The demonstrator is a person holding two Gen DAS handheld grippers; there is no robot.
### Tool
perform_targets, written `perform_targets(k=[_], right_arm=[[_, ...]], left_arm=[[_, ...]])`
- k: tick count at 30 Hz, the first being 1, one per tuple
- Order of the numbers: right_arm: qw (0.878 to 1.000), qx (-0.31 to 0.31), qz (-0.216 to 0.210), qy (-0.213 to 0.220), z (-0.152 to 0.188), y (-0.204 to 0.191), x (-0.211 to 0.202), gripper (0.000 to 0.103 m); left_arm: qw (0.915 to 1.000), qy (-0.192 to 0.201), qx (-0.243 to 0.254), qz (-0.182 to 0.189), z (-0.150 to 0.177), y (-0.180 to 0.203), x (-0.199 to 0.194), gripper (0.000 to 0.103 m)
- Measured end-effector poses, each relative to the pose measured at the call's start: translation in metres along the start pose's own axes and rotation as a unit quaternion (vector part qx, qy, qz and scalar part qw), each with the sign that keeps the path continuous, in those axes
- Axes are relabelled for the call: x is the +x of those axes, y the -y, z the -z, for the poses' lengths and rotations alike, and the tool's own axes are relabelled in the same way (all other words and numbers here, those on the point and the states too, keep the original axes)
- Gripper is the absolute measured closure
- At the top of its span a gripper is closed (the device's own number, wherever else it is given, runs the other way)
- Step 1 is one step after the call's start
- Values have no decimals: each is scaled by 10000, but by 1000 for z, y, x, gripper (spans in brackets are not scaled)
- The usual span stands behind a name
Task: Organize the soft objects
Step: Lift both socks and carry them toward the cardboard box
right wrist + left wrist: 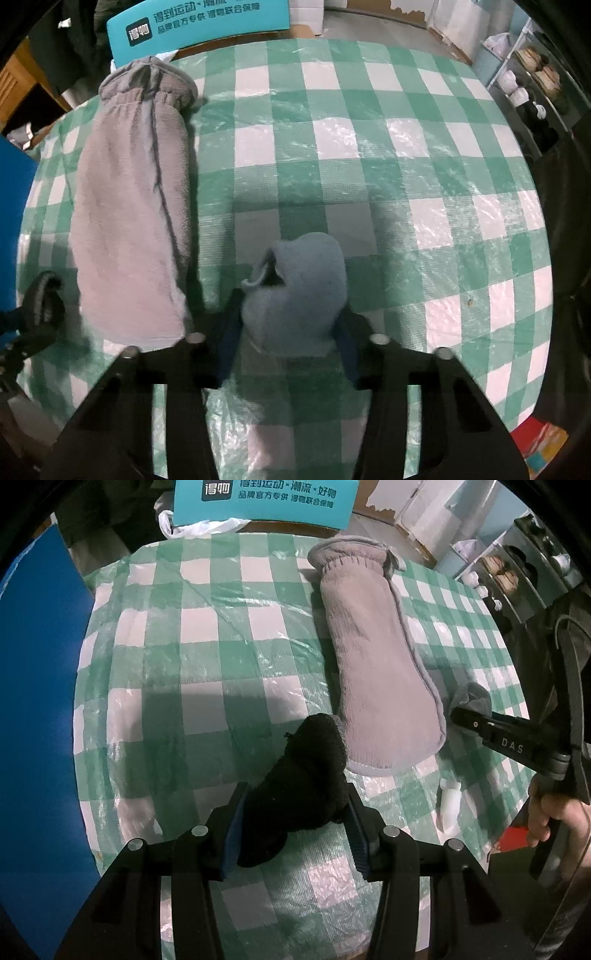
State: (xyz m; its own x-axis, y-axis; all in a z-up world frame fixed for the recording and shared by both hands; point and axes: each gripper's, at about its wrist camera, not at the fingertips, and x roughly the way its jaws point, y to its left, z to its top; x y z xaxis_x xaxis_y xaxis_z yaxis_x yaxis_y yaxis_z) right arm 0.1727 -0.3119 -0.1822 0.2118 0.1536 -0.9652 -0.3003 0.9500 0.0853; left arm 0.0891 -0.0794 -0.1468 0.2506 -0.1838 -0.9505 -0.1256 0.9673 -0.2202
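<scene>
Left gripper (293,827): I see fingers pinching black sock (303,775), just left of grey mitt (373,664).
Right gripper (288,350): fingers pinching blue sock (299,291), right of mitt.
Mitt: flat on checked worktop (369,147).

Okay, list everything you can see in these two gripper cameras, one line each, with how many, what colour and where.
black sock: one, black, bunched between the left gripper's fingers, above the cloth
blue-grey sock: one, pale blue-grey, bunched between the right gripper's fingers
grey mitt: one, grey plush, lying flat on the cloth between the two grippers
checked tablecloth: one, green and white under clear plastic film, covering the table
teal box: one, teal with white print, at the table's far edge
blue board: one, blue, left of the table
shelf: one, pale, far right, holding small items
left gripper: one, black, closed on the black sock
right gripper: one, black, closed on the blue-grey sock
</scene>
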Motion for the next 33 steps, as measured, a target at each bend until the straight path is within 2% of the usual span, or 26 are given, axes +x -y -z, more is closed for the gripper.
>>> perform_targets(k=[3,9,16,33], right_arm=[[10000,39,-66,2,1,3,-2,73],[9998,-76,-159,127,4,-3,-13,77],[9987,-177,-316,359,9,-14,-40,77],[9913,-687,-693,885,11,-72,-97,77]], left_arm=[[10000,26,-1,-4,-2,1,0,53],[9999,109,7,-35,-1,-2,-10,53],[9994,339,35,-44,-4,-2,-31,53],[9965,816,-1,-170,-4,-12,-75,53]])
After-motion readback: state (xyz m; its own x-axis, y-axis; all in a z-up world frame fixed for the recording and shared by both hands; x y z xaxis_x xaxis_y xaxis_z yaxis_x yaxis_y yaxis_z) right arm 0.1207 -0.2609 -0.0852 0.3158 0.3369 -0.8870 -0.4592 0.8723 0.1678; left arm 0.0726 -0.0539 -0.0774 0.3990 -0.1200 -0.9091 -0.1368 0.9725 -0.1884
